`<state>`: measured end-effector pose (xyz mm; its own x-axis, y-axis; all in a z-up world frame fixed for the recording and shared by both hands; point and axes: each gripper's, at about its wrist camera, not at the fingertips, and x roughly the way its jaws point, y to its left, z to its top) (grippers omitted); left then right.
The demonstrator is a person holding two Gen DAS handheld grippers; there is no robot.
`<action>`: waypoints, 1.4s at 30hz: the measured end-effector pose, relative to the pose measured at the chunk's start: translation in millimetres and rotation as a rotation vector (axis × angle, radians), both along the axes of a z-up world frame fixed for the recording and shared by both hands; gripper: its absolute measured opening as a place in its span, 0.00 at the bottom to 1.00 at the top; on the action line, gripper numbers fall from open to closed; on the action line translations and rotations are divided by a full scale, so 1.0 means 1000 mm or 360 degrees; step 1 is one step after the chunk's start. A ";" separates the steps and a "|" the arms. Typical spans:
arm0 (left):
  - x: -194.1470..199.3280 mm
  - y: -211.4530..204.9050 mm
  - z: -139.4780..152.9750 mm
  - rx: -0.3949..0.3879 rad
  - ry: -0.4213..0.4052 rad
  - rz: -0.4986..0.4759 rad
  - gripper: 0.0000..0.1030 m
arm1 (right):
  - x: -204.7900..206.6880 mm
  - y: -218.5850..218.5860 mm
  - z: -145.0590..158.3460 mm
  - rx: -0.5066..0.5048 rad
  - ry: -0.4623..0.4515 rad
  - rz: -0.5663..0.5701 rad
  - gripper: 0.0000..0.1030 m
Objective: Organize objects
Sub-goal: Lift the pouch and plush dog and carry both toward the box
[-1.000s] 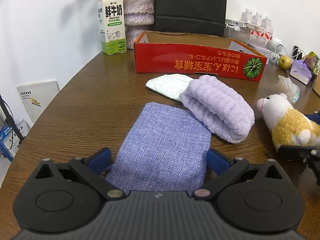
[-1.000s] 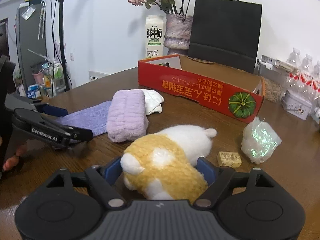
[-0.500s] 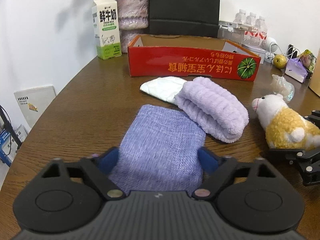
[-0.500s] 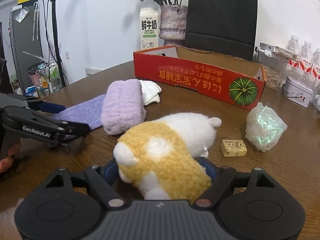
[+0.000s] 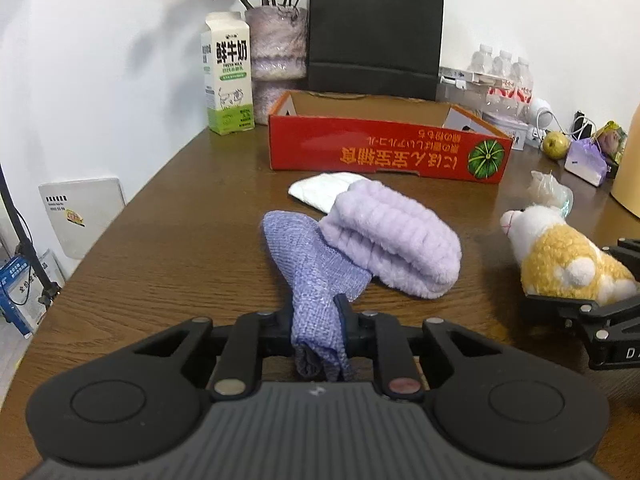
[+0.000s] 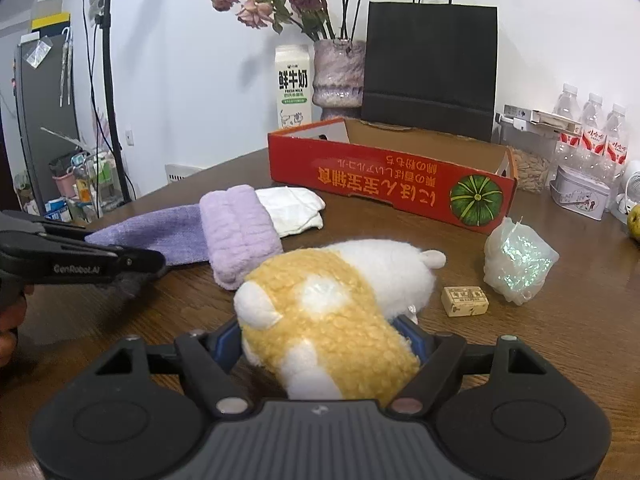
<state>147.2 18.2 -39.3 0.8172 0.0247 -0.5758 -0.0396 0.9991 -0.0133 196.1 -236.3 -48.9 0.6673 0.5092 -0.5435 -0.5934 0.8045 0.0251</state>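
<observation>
My left gripper (image 5: 316, 316) is shut on the near end of a blue-purple woven pouch (image 5: 308, 264), which is bunched between the jaws and lifted off the wooden table (image 5: 168, 248). A fluffy lilac rolled towel (image 5: 392, 240) lies just right of it, against a folded white cloth (image 5: 320, 190). My right gripper (image 6: 324, 340) is shut on a yellow and white plush sheep (image 6: 332, 304), also seen at the right in the left wrist view (image 5: 560, 256). An open red cardboard box (image 5: 384, 144) stands behind them.
A milk carton (image 5: 228, 76), a vase of dried flowers (image 5: 276, 56) and a black paper bag (image 5: 374, 36) stand behind the box. A crinkled white wrapper (image 6: 516, 260) and a small tan block (image 6: 464, 300) lie right of the sheep. Water bottles (image 6: 592, 136) and a tin (image 6: 580, 196) stand at the far right.
My left jaws have closed on the pouch, bunching and raising it. My right jaws have closed in on the sheep. Both views have lifted slightly.
</observation>
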 end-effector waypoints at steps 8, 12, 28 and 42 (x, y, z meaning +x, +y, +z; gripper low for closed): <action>-0.007 0.004 0.011 -0.0012 -0.0020 0.0031 0.17 | -0.007 -0.002 0.003 0.0038 -0.0036 0.0002 0.74; -0.014 0.004 0.021 -0.0008 -0.0068 0.0039 0.17 | -0.011 -0.004 0.006 0.0067 -0.0053 0.0000 0.74; -0.030 0.000 0.058 -0.0028 -0.0191 0.0031 0.16 | -0.022 -0.004 0.023 0.0150 -0.0141 -0.0010 0.74; -0.024 -0.005 0.078 -0.0048 -0.0276 0.0006 0.16 | -0.013 0.003 0.045 0.0184 -0.0219 0.0003 0.74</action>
